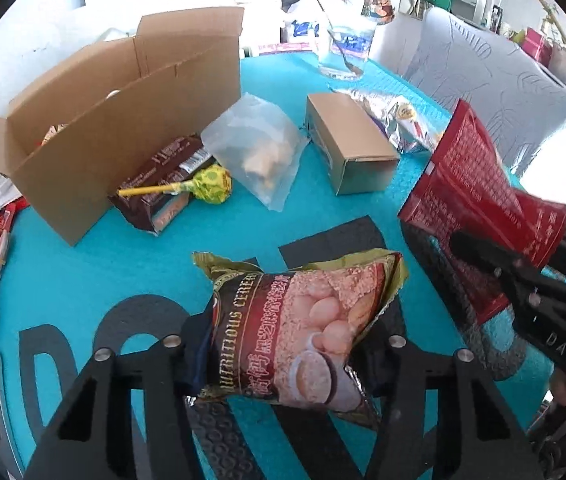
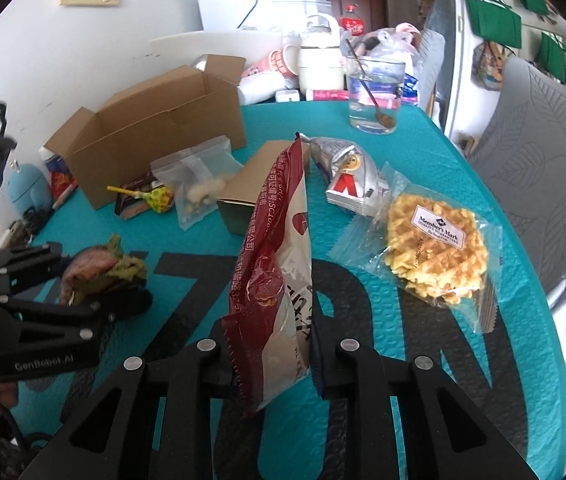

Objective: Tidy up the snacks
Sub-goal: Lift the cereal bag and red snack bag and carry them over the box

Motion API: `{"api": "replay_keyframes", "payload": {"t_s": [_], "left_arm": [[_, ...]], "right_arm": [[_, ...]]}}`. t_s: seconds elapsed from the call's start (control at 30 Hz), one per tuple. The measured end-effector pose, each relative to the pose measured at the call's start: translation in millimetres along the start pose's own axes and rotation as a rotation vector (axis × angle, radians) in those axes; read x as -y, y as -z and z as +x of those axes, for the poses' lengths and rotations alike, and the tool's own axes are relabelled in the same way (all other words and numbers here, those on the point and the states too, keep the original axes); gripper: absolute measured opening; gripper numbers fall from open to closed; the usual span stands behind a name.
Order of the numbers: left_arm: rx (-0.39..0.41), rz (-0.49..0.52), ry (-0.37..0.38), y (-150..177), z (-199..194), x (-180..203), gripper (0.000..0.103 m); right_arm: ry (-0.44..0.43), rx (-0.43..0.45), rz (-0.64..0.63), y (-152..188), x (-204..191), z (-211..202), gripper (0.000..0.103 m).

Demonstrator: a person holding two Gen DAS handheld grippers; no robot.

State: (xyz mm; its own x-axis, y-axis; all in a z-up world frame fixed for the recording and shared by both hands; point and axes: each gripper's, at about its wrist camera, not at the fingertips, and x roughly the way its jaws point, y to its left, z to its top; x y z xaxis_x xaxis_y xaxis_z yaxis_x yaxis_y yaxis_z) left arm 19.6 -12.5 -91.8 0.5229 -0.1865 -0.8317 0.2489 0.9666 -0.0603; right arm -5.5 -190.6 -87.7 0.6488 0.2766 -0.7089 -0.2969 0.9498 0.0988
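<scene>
My left gripper [image 1: 283,354] is shut on a cereal packet [image 1: 303,328] and holds it above the teal mat; it also shows at the left of the right wrist view [image 2: 101,276]. My right gripper [image 2: 271,354] is shut on a red and white snack bag [image 2: 279,264], held upright; the bag also shows in the left wrist view [image 1: 479,196]. An open cardboard box [image 1: 95,140] stands at the back left. Beside it lie a brown chocolate pack [image 1: 159,184], a yellow lollipop [image 1: 207,186] and a clear bag of snacks [image 1: 259,152].
A small closed carton [image 1: 347,144] and a silver packet [image 1: 399,120] lie mid-table. A wrapped waffle [image 2: 431,248] lies at the right. A glass with a spoon [image 2: 375,96] stands at the back. Cups and bags crowd the far edge. A grey chair [image 2: 543,168] stands at the right.
</scene>
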Motion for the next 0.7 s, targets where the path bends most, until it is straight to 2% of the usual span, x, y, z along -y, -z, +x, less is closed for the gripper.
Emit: {"api": "replay_keyframes", "payload": {"t_s": [0.33,0.7], "left_arm": [[0.066,-0.029,-0.004,-14.1,-28.9,-12.5,0.054],[0.172,-0.096,-0.014,-40.9,-59.4,-34.0,0.054]], "right_arm": [[-0.053,0.01,-0.012,-10.2,-15.0,-12.7,0.024],[-0.117,0.057,-0.094,-43.8,-39.9,-13.7,0.024]]}}
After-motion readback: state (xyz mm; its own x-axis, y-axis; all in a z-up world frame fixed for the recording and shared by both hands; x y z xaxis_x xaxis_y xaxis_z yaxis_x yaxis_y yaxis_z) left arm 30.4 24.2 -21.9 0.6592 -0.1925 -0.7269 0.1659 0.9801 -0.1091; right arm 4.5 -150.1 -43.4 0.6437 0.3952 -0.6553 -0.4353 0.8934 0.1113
